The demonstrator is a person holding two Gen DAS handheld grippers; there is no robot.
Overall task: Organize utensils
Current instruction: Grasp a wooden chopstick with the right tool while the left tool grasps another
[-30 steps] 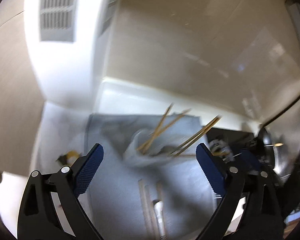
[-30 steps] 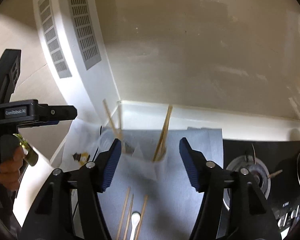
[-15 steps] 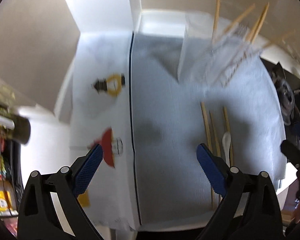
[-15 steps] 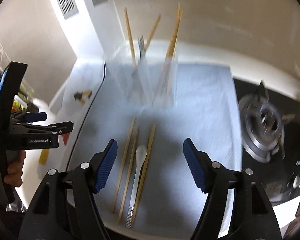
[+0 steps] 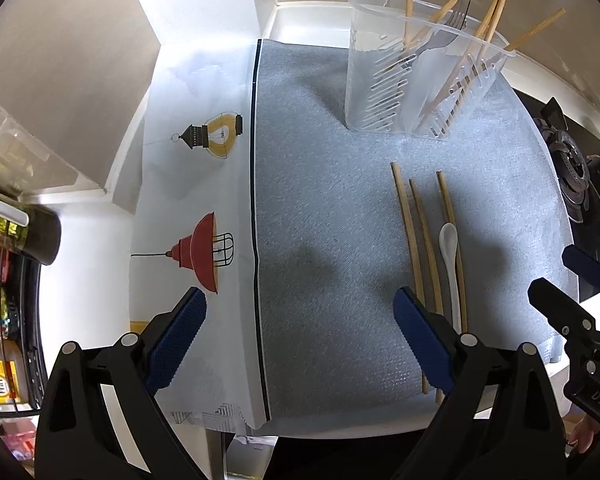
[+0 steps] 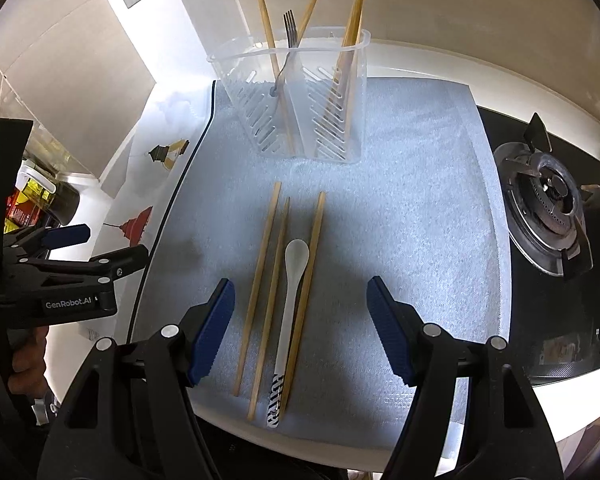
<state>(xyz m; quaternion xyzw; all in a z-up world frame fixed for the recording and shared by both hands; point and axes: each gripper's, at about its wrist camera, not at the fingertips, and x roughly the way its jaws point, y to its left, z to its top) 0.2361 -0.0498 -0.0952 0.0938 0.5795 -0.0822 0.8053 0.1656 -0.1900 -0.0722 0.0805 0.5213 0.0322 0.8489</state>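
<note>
A: Any writing you can read?
B: "GenRobot.AI" in white on the left tool [image 6: 66,236], seen from the right wrist. In the left-wrist view the right tool's body carries "DAS", cut off. The stove [image 6: 548,204] panel has a small label, too blurred to read.

A: How do the utensils look?
B: Three chopsticks [image 6: 260,280] and a spoon [image 6: 292,300] lie side by side on the grey mat [image 6: 400,220], near the counter's front edge. The spoon is white with a striped black-and-white handle end, lying between the second and third stick. Toward the back edge stands a clear slotted holder [image 6: 300,104] with more chopsticks and a fork [image 6: 289,28] upright inside.

A: The tools?
B: The right tool [image 6: 300,324] is wide, nothing pinched, its pads either side of the loose utensils and above them. The left tool [image 5: 296,336] is also wide and empty, over the mat's left edge.

A: Changed since a second ago?
B: Both views then faced the wall and holder; they now look down on the mat.
</note>
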